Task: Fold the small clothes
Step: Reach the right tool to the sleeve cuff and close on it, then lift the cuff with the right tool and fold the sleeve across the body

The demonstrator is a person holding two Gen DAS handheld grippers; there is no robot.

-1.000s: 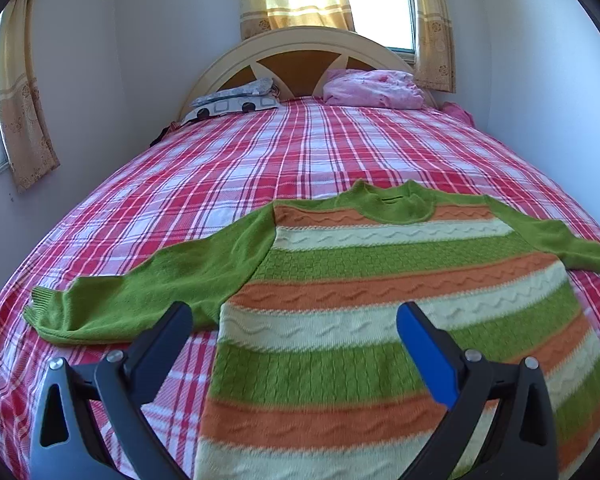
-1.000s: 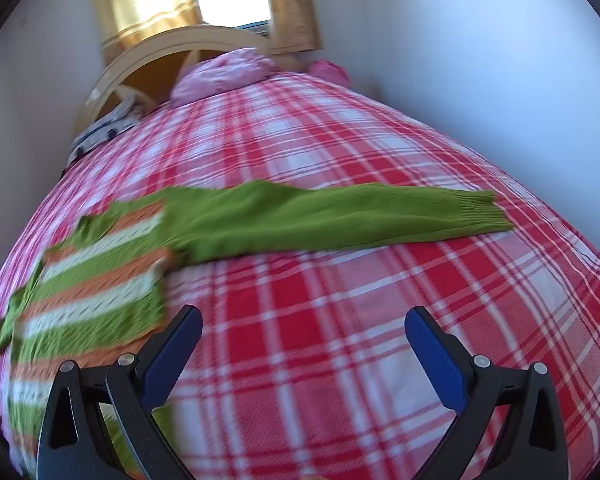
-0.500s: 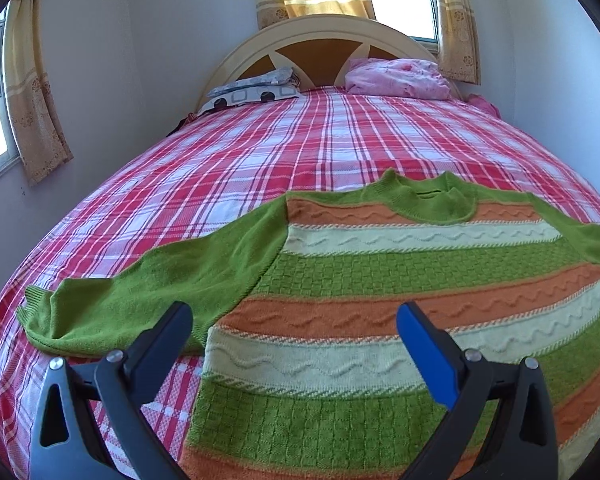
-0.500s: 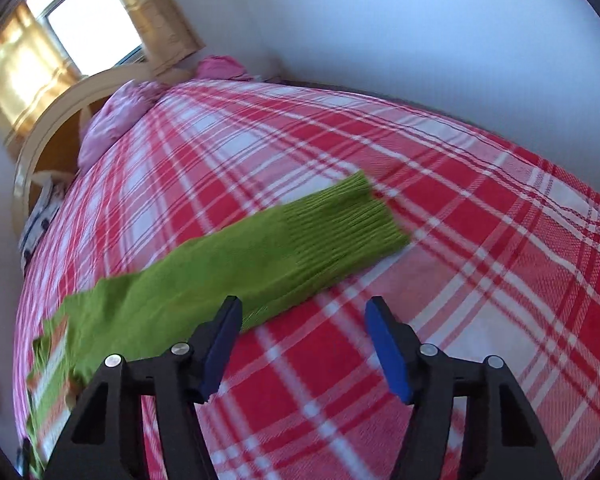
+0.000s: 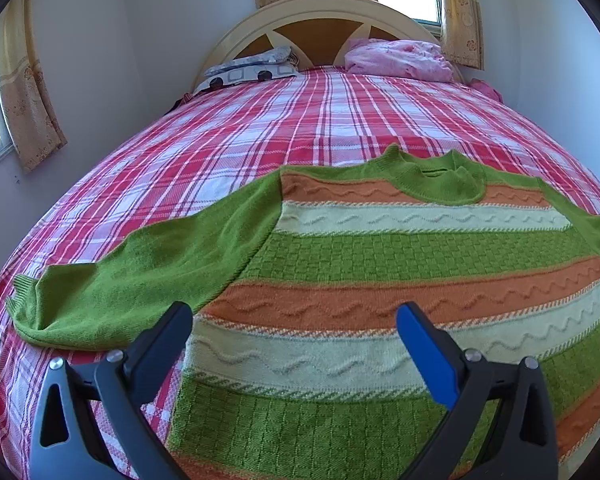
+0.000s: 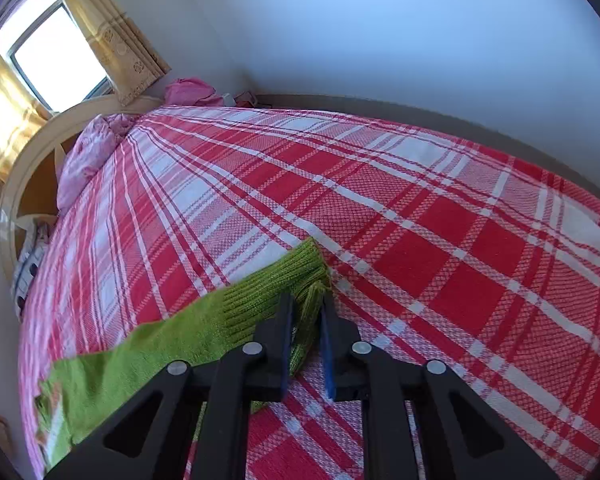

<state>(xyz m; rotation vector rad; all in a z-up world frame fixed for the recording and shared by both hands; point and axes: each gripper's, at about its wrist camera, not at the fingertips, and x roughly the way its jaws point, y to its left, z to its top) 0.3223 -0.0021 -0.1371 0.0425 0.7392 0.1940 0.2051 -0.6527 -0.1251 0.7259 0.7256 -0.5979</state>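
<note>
A small knitted sweater (image 5: pixel 400 264) with green, orange and cream stripes lies flat, face up, on the bed, collar toward the headboard. Its left green sleeve (image 5: pixel 140 276) stretches out to the left. My left gripper (image 5: pixel 296 320) is open and empty, hovering over the sweater's lower left body. In the right wrist view my right gripper (image 6: pixel 306 308) is shut on the ribbed cuff of the right green sleeve (image 6: pixel 260 304), which bunches between the fingers. The sleeve trails back to the lower left.
The bed has a red and white plaid cover (image 5: pixel 300 128). A pink bundle (image 5: pixel 396 58) and a patterned pillow (image 5: pixel 252 70) lie by the curved headboard (image 5: pixel 324 12). Walls stand close on the left and right (image 6: pixel 380 40).
My right gripper swung right to the sleeve's cuff, then closed on it. My left gripper moved forward and lower over the sweater and stayed open.
</note>
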